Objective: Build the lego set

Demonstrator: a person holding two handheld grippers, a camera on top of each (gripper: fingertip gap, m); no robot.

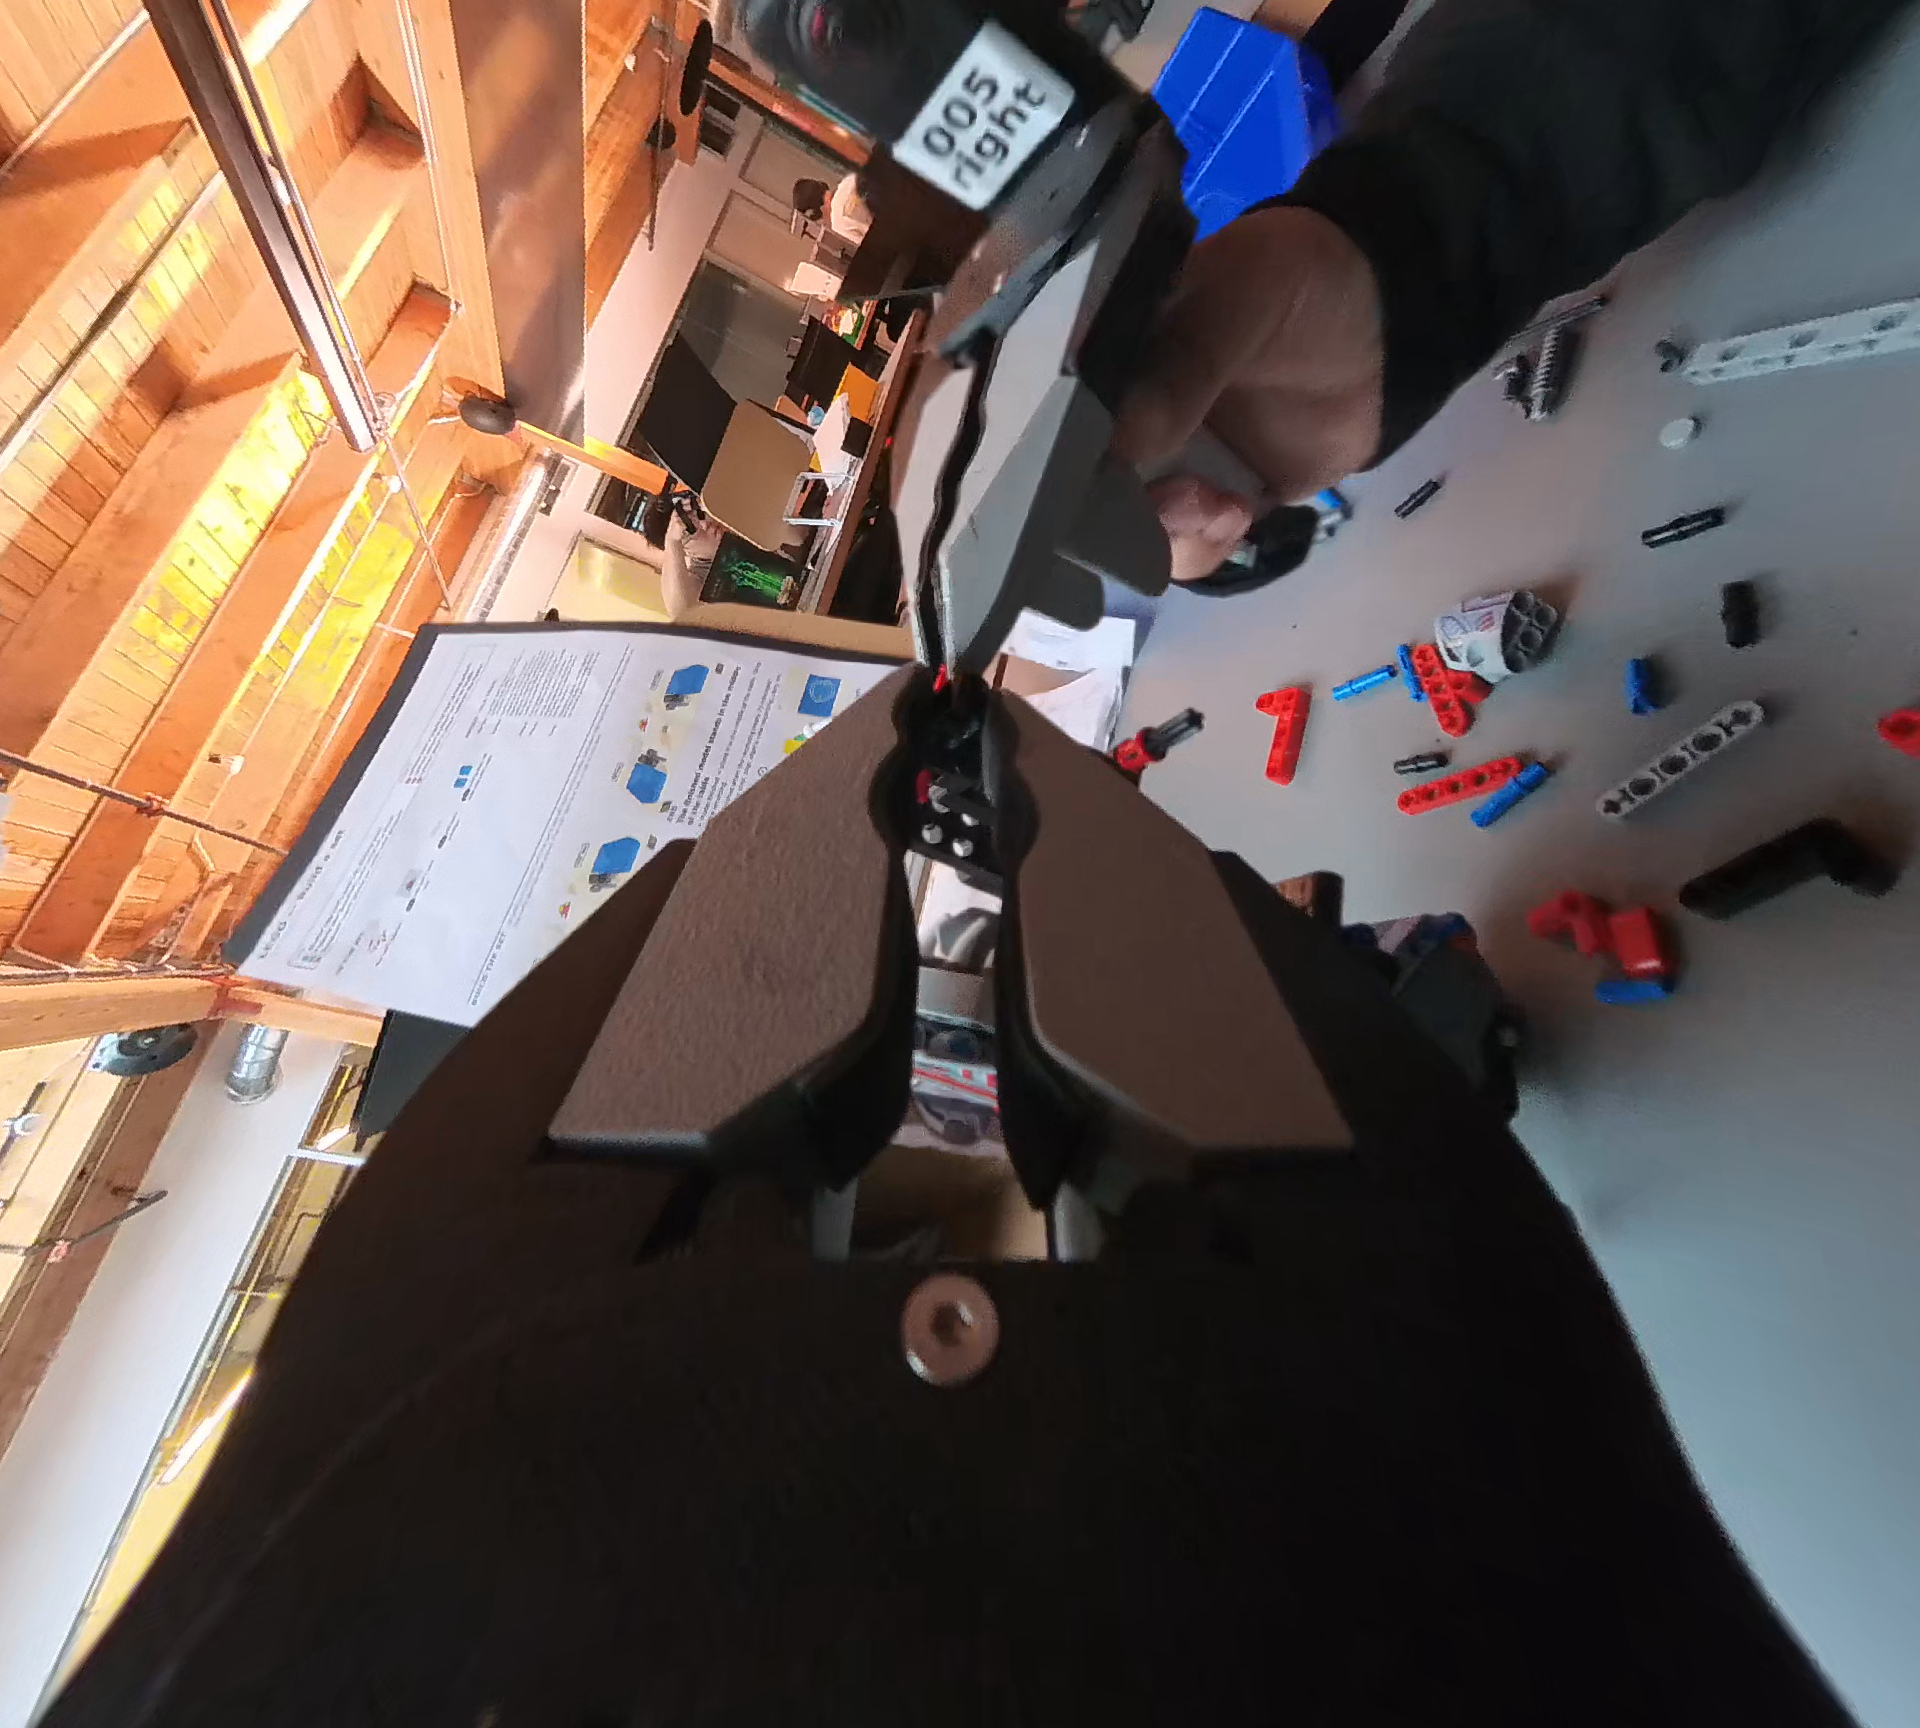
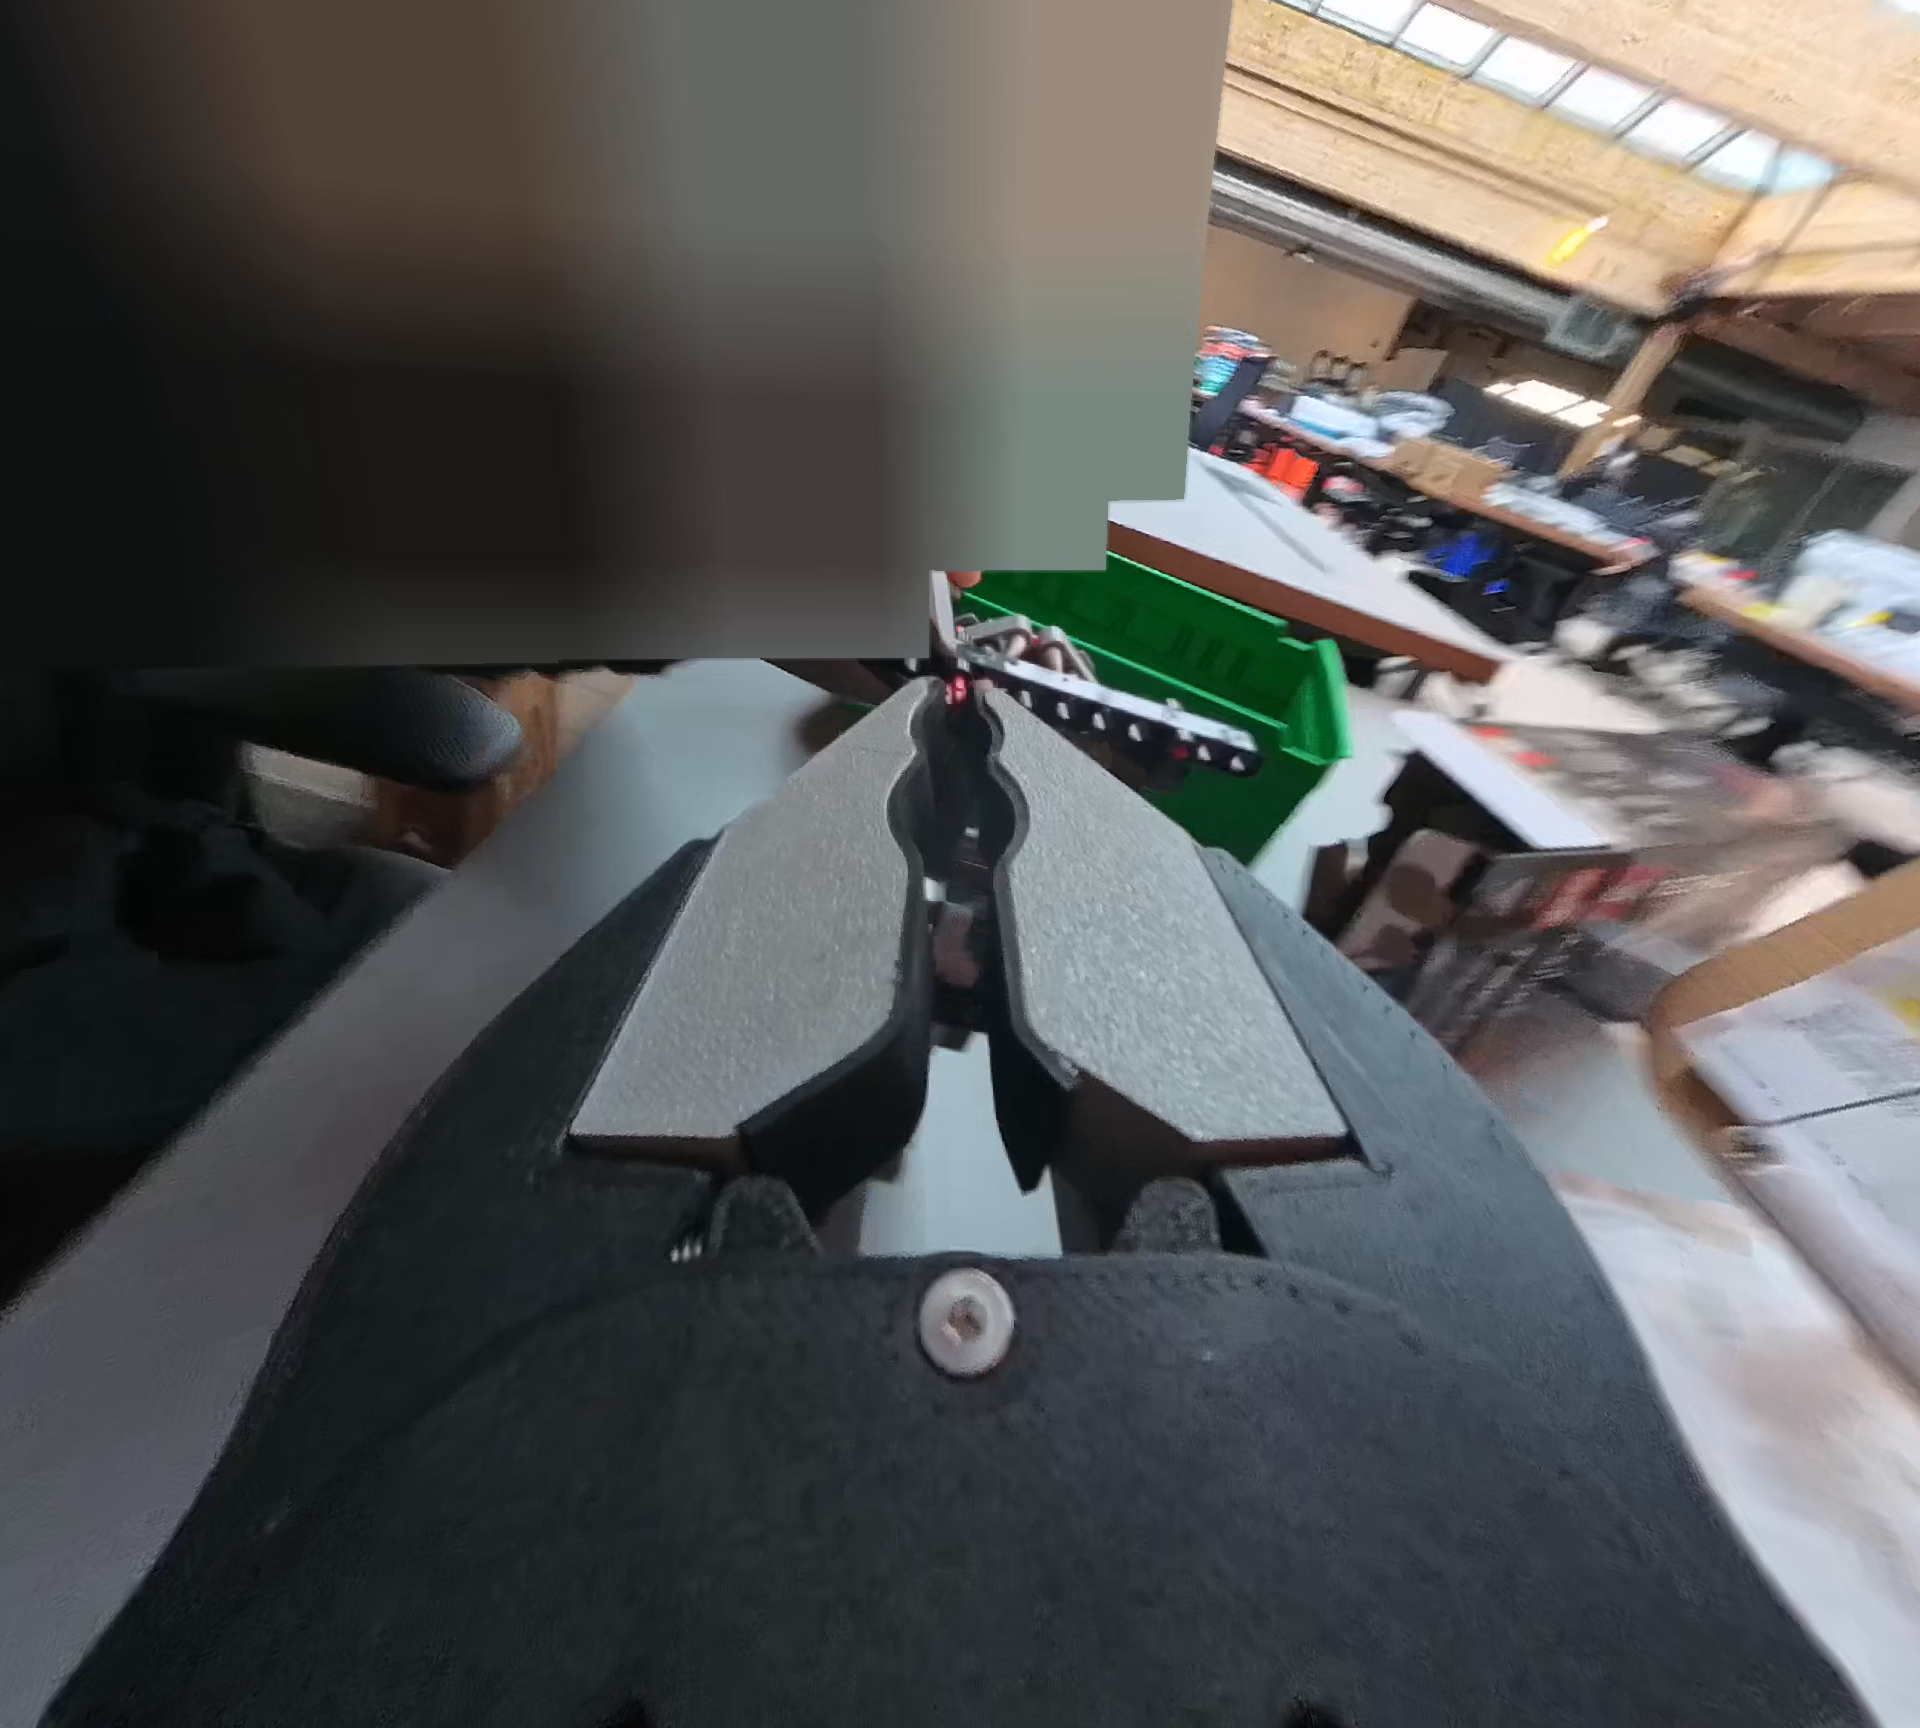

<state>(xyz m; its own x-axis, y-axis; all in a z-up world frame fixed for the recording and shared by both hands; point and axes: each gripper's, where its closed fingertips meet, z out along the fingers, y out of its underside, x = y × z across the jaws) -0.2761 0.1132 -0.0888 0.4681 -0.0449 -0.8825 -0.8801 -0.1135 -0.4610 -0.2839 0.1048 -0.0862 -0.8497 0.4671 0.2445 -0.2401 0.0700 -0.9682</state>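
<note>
Left gripper (image 1: 951, 743) is pinched nearly closed on a black lego assembly (image 1: 951, 821), a studded black piece lodged between its fingers. Meeting it tip to tip from above comes the right gripper (image 1: 951, 639), a bare hand (image 1: 1278, 369) in a dark sleeve wrapped round its handle. From the right wrist view, the right gripper (image 2: 961, 712) is likewise clamped narrow on a small black-and-red part (image 2: 958, 748), with a long black holed beam (image 2: 1122, 728) jutting out just beyond the tips. Out past that, a green bin (image 2: 1195, 691). Over on the grey worktop (image 1: 1714, 1263), loose red, blue, black and grey pieces (image 1: 1455, 785) lie scattered, a blue bin (image 1: 1242, 109) farther back, and an instruction sheet (image 1: 540, 795) propped behind the grippers.
</note>
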